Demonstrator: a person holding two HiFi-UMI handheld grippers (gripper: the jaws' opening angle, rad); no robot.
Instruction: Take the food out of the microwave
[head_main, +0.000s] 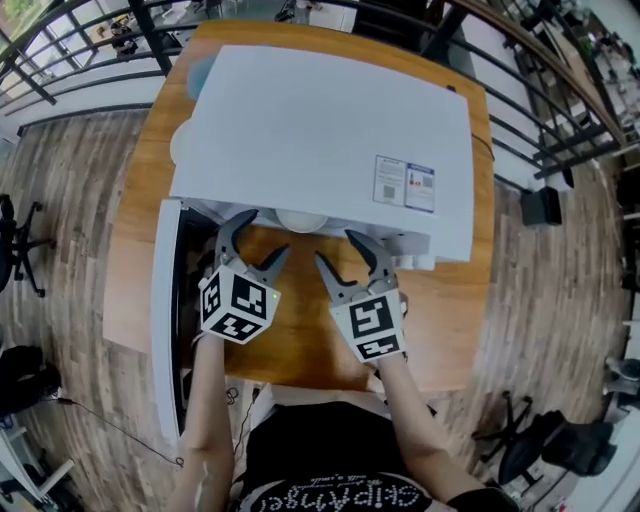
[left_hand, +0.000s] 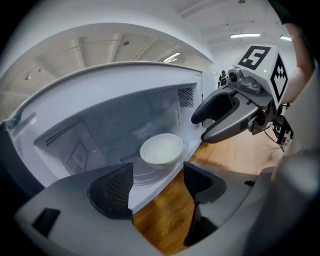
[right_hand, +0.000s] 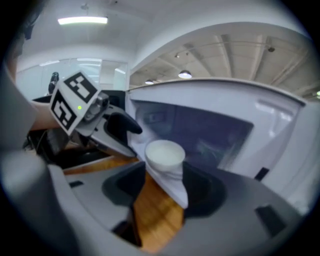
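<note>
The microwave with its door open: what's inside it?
A white bowl sits on a glass turntable inside the microwave. What the bowl holds cannot be told. In the head view the microwave's top covers most of the cavity.

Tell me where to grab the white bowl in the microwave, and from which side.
Take the white bowl by its rim, probably at opposite sides, coming through the open front of the microwave. It sits upright near the front edge, and the cavity walls and roof block other approaches.
</note>
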